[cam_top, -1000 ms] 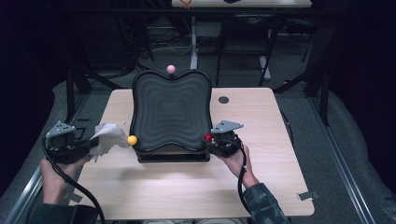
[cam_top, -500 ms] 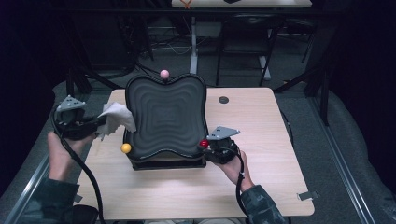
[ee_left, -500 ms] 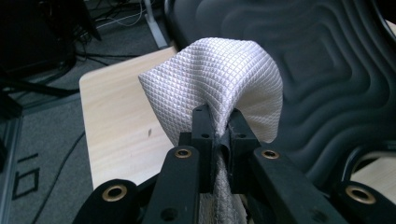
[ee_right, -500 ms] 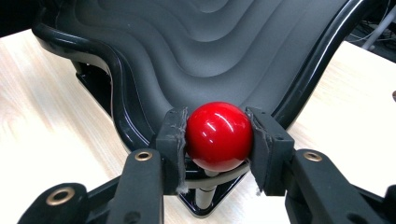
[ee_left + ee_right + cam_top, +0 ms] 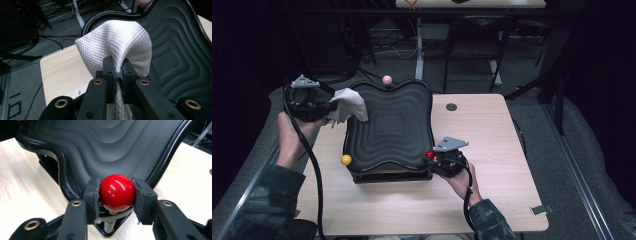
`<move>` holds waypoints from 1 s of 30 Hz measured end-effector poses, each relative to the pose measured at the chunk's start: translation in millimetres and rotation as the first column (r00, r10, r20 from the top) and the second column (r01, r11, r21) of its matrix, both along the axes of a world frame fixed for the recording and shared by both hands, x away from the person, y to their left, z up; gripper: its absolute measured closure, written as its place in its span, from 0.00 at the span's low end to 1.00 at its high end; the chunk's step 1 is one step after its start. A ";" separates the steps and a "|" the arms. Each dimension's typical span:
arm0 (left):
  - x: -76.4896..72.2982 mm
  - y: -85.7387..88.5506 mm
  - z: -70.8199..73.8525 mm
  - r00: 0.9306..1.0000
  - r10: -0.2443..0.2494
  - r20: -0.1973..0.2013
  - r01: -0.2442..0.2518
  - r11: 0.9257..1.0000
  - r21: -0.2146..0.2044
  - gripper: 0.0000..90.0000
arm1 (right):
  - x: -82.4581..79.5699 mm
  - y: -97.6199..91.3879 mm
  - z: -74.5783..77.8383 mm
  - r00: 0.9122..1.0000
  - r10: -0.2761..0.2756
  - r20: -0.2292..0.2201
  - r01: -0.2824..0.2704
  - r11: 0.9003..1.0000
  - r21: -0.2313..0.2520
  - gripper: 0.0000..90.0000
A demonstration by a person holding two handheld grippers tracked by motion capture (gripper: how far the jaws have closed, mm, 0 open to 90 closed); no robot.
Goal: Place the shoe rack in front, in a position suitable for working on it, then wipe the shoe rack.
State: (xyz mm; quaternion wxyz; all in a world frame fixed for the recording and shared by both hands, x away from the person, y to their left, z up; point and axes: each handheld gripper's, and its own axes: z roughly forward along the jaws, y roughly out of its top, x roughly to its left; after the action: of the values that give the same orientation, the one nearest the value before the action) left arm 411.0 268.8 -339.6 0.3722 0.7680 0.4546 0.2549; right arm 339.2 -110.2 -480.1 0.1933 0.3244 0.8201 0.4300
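A black rippled tray (image 5: pixel 389 125) stands on a base in the middle of the table, with a ball knob at each visible corner. My right gripper (image 5: pixel 434 156) is shut on the red knob (image 5: pixel 116 192) at the tray's near right corner; its pads press both sides of the ball. My left gripper (image 5: pixel 332 111) is shut on a white waffle-weave cloth (image 5: pixel 117 45), held over the tray's far left corner. The cloth (image 5: pixel 348 105) drapes forward over the tray rim (image 5: pixel 110 18). A yellow knob (image 5: pixel 346 159) sits at the near left corner and a pink knob (image 5: pixel 387 80) at the far edge.
The light wooden table (image 5: pixel 507 150) has bare surface to the right and in front of the tray. A round dark grommet (image 5: pixel 451 107) is set into its far right part. Dark floor, cables and desk legs (image 5: pixel 419 45) lie beyond the far edge.
My left gripper has carried the cloth up and away from the yellow knob to the tray's far left corner. The tray has tipped, its far side lower. The right gripper stays on the red knob.
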 end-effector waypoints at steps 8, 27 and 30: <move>30.9 -13.8 0.2 0.999 0.017 -0.031 -0.016 1.000 0.023 0.94 | -0.1 0.1 -0.2 1.000 -0.001 0.002 0.001 1.000 0.000 0.67; 94.1 -45.0 -22.2 0.995 0.065 -0.075 -0.061 0.996 0.058 0.94 | -0.7 -0.9 -1.4 1.000 0.002 0.010 -0.002 1.000 0.006 0.67; 98.3 -45.9 -26.3 0.995 0.062 -0.081 -0.057 0.997 0.055 0.93 | -0.7 -1.1 -1.6 1.000 0.002 0.011 -0.002 1.000 0.007 0.67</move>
State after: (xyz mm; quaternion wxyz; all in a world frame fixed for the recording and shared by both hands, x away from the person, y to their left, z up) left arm 509.4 222.9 -365.9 0.3252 0.7735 0.4853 0.2458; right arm 338.5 -111.3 -481.7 0.1960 0.3219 0.8178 0.4349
